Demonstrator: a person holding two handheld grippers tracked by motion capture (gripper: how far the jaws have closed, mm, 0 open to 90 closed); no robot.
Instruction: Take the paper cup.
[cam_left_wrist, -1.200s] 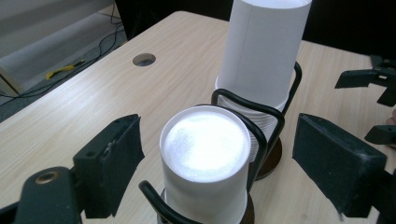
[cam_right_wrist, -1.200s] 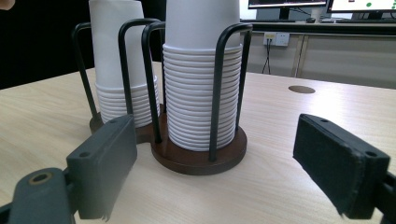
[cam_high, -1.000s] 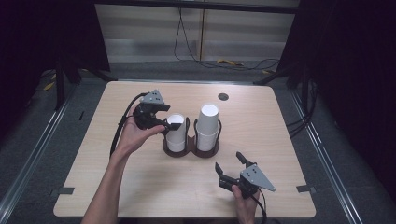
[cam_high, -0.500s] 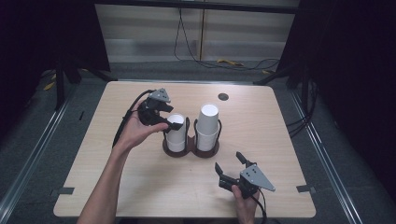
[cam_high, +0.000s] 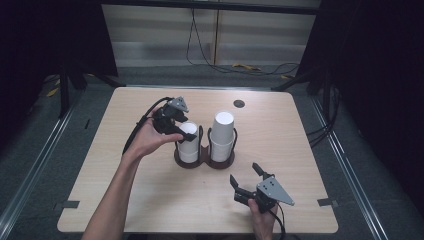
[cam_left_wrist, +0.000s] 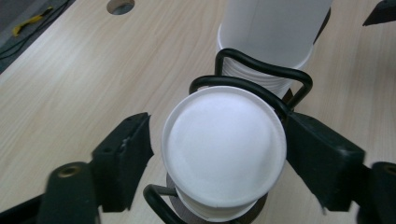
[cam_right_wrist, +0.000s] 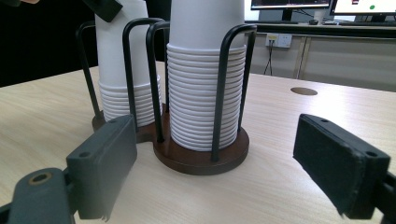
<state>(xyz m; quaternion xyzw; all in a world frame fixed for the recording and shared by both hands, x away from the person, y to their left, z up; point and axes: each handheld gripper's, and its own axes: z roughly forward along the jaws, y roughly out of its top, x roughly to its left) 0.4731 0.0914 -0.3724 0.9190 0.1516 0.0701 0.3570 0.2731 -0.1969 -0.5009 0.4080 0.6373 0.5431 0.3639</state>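
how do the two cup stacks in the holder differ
The left cup stack is shorter than the right cup stack, which rises well above the wire loops. The left gripper has its open jaws either side of the left stack's top; the right stack has nothing at it. Both are white, upside down, in one brown-based holder.

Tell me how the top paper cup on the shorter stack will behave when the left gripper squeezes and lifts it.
The top cup looks thin-walled, so it probably dents under a hard squeeze. It is likely very light. Nested tightly, it may drag cups below along.
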